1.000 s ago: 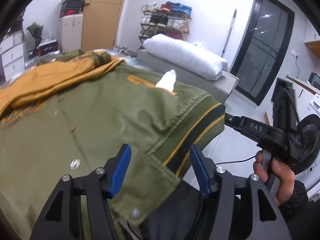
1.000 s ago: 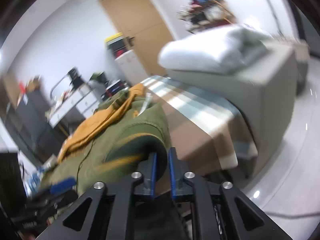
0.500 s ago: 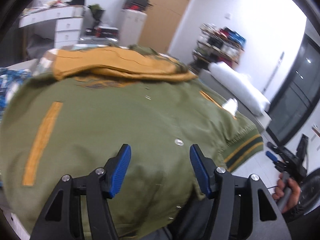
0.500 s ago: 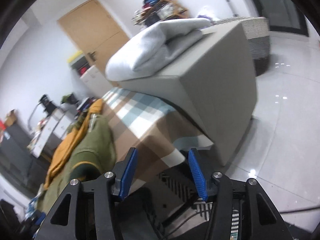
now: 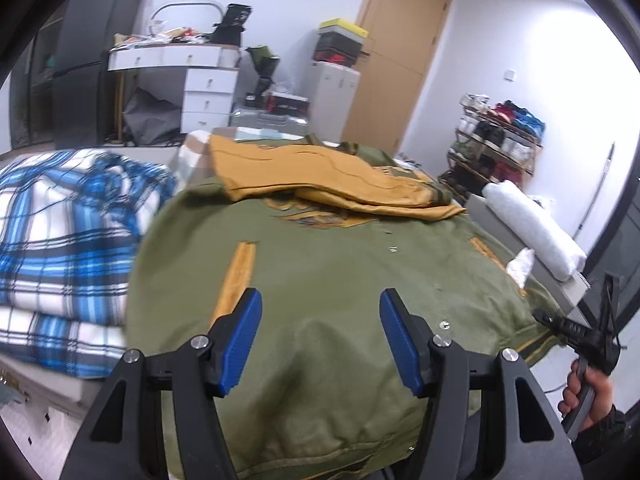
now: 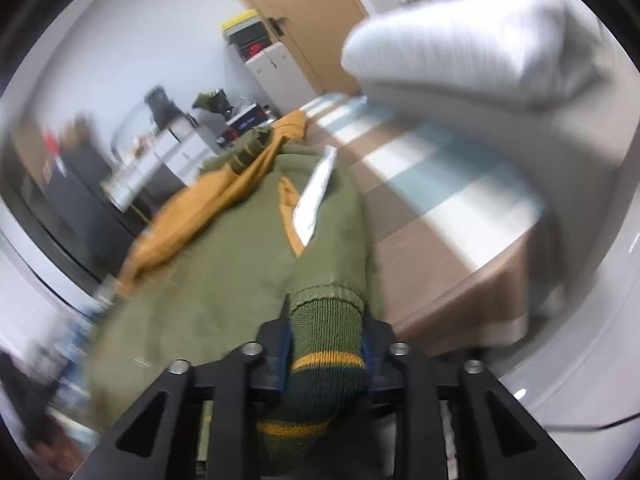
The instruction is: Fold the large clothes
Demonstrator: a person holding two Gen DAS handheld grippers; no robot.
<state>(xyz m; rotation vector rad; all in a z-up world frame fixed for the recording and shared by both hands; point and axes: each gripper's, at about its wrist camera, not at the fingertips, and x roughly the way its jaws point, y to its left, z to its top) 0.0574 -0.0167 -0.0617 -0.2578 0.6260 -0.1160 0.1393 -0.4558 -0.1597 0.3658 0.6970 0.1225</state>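
An olive-green jacket (image 5: 340, 264) with mustard sleeves (image 5: 320, 176) lies spread on the bed. My left gripper (image 5: 320, 340) hovers open over its near part, and the blue pads (image 5: 244, 336) stand wide apart without pinching the cloth. In the right wrist view the jacket's (image 6: 224, 288) dark green ribbed hem with yellow stripes (image 6: 326, 320) fills the gap of my right gripper (image 6: 326, 344). Its jaws are closing on the hem. A hand (image 5: 588, 388) holds the right gripper (image 5: 576, 332) at the jacket's right corner in the left wrist view.
A blue plaid blanket (image 5: 60, 240) lies left of the jacket. A white pillow (image 5: 532, 232) rests on a grey bench to the right, beside the checked bedspread (image 6: 440, 184). White drawers (image 5: 208, 92), a door (image 5: 396, 60) and a shelf rack (image 5: 500, 136) stand behind.
My left gripper swung leftward over the jacket, still open. My right gripper let go of the hem, pulled away, then came back and closed on the ribbed hem.
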